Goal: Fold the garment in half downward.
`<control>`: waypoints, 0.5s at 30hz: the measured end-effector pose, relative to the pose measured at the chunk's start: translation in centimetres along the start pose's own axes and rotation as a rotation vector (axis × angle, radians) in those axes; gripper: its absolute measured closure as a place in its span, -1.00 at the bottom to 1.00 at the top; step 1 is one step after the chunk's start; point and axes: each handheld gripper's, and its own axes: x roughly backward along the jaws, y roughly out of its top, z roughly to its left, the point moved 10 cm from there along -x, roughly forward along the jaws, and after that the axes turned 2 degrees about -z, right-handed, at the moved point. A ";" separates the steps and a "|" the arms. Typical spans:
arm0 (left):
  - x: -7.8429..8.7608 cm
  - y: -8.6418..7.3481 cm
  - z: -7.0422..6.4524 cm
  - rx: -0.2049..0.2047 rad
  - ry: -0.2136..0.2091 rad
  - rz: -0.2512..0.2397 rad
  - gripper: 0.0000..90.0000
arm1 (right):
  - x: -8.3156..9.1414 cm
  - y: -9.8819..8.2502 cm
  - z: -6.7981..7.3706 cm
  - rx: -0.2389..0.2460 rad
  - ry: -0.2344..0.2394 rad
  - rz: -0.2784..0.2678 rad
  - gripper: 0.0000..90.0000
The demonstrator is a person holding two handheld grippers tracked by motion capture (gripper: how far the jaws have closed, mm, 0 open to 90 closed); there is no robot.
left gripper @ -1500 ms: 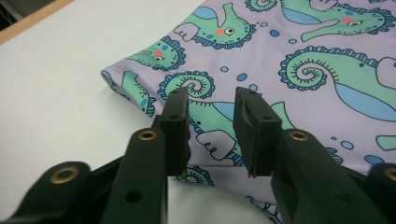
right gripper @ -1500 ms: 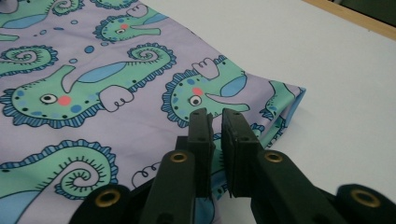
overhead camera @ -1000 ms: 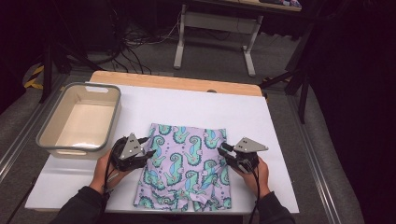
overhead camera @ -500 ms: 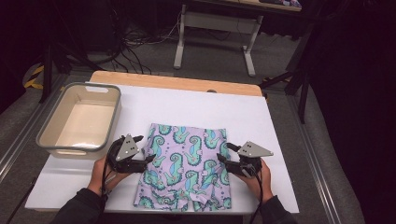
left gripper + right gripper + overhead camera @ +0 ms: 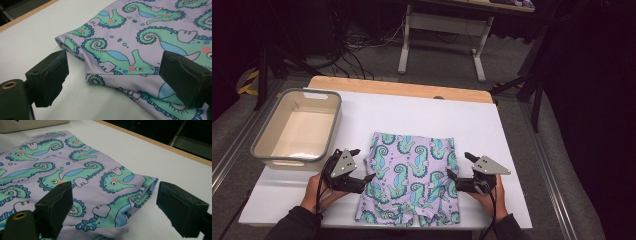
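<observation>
Seahorse-print shorts (image 5: 412, 177) lie flat in the lower centre of the high view, on the white table cover (image 5: 422, 115). The top part looks folded down over the legs, and the doubled edge shows in both gripper views, so I'd call one fold done. The left gripper (image 5: 362, 165) sits at the left edge of the cloth and the right gripper (image 5: 459, 166) at the right edge. Both have just been opening; the jaws now stand spread, straddling the fold corners with no pinch on the fabric. The grey bin (image 5: 262, 150) at the left of frame is empty. Likely left: further folds, then probably the move into the bin.
</observation>
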 end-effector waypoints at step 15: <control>1.3 -0.8 -0.1 0.000 0.013 -0.013 -0.83 | 0.9 -1.0 -0.1 0.007 -0.008 0.011 -0.67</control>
